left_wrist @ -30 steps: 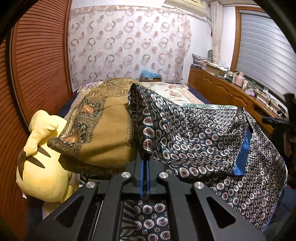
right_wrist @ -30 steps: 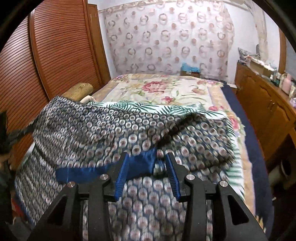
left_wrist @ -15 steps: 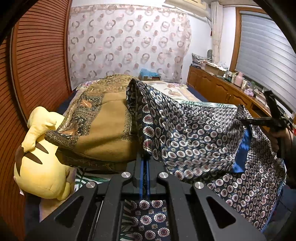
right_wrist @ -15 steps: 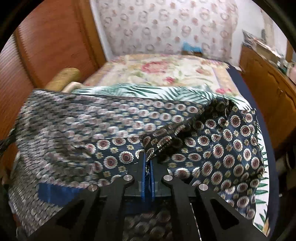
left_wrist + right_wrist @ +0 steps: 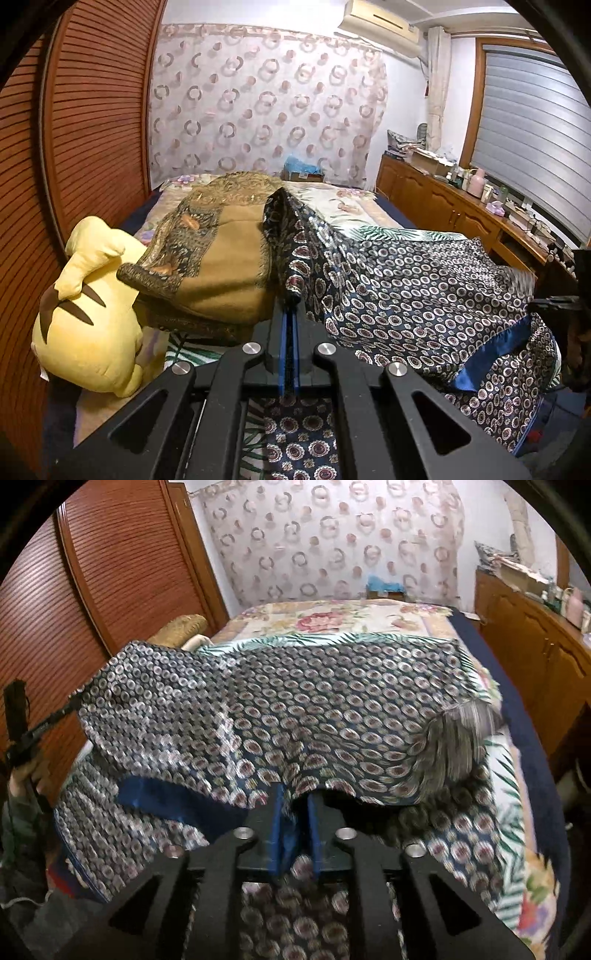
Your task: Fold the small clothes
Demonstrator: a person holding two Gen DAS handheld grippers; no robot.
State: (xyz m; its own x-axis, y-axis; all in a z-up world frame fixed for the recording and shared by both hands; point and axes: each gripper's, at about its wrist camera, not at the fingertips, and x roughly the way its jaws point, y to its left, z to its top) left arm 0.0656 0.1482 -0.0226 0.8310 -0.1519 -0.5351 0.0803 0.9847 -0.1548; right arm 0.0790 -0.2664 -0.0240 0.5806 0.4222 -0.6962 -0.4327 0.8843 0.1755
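Observation:
A dark blue cloth (image 5: 406, 280) printed with small rings, with a plain blue inner band (image 5: 495, 350), is stretched above the bed between my two grippers. My left gripper (image 5: 290, 314) is shut on one corner of it, and the fabric rises in a ridge from the tips. In the right wrist view the same cloth (image 5: 314, 709) spreads wide and blurred. My right gripper (image 5: 295, 805) has its jaws opening, a narrow gap shows between the blue pads, and the cloth's edge lies at the tips between them. At that view's far left is my left gripper (image 5: 75, 701), holding its corner.
A yellow plush toy (image 5: 88, 314) and a folded brown patterned blanket (image 5: 221, 266) lie to the left on the bed. The floral bedspread (image 5: 332, 620) runs to the curtain. A louvred wooden wardrobe (image 5: 92, 129) stands left, and a cluttered wooden cabinet (image 5: 443, 206) stands right.
The right gripper went from open to shut on the cloth's edge, then parted its jaws slightly and shifted. The cloth has spread flatter. The left gripper kept its grip and barely moved.

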